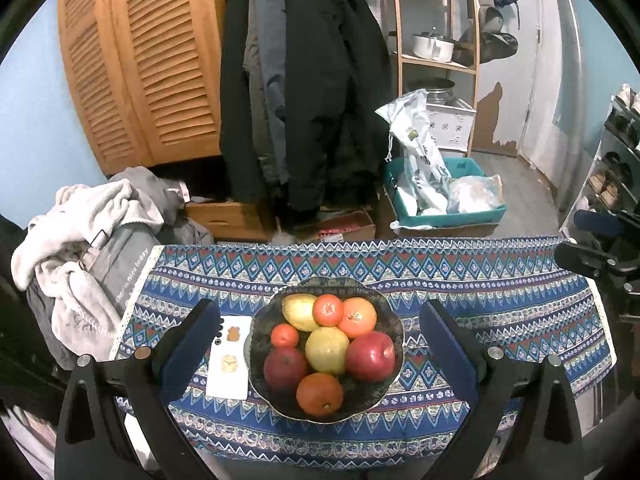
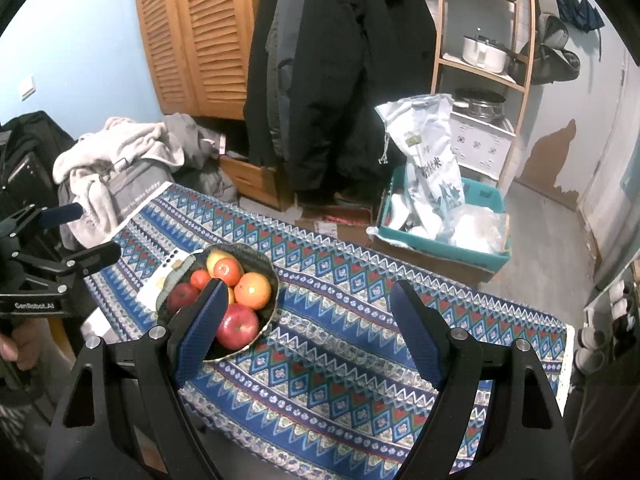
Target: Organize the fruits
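Observation:
A dark scalloped bowl (image 1: 394, 320) sits on the blue patterned tablecloth (image 1: 500, 300), full of fruit: two red apples (image 1: 370, 356), two yellow pears (image 1: 326, 350), and several oranges and tangerines (image 1: 319, 394). My left gripper (image 1: 320, 312) is open and empty, its blue-padded fingers spread either side of the bowl, above its near side. My right gripper (image 2: 308, 292) is open and empty over the cloth to the right of the bowl (image 2: 268, 316); its left finger (image 2: 200, 320) overlaps the fruit in view. The left gripper also shows at the left edge of the right wrist view (image 2: 80, 232).
A white card (image 1: 230, 360) lies on the cloth left of the bowl. A pile of clothes (image 1: 80, 248) sits off the table's left end. Beyond the table are hanging coats (image 1: 304, 92), a teal bin with bags (image 1: 444, 192) and a wooden shelf (image 1: 436, 60).

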{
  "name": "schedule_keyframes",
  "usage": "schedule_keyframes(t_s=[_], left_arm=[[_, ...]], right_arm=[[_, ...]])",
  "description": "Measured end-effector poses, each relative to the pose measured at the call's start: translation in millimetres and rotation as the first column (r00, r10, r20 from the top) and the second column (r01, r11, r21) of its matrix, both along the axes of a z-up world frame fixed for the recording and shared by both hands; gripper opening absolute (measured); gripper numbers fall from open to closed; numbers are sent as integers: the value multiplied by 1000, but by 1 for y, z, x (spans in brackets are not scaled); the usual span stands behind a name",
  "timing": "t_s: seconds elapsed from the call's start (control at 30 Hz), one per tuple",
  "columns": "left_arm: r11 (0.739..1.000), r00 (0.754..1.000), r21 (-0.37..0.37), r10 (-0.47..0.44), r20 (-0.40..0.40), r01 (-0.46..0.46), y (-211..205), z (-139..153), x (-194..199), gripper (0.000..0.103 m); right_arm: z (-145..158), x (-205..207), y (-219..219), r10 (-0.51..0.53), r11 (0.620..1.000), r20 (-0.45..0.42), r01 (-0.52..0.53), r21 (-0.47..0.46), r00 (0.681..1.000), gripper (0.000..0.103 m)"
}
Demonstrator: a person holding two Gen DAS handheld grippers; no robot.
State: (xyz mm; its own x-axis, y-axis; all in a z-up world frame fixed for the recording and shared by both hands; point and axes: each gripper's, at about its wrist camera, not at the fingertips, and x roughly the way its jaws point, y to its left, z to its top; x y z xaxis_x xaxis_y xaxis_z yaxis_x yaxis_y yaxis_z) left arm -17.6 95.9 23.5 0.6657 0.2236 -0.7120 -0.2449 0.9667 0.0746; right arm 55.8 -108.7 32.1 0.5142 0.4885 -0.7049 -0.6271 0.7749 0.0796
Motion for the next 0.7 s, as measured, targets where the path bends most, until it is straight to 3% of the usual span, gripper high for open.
schedule_keyframes(t_s=[0.7], left_arm=[[1000,1000,-20,-7,-26,7,-4,-4,1,102]], right_arm=[[-1,0,-3,0,1000,0,0,-1,1000,82]])
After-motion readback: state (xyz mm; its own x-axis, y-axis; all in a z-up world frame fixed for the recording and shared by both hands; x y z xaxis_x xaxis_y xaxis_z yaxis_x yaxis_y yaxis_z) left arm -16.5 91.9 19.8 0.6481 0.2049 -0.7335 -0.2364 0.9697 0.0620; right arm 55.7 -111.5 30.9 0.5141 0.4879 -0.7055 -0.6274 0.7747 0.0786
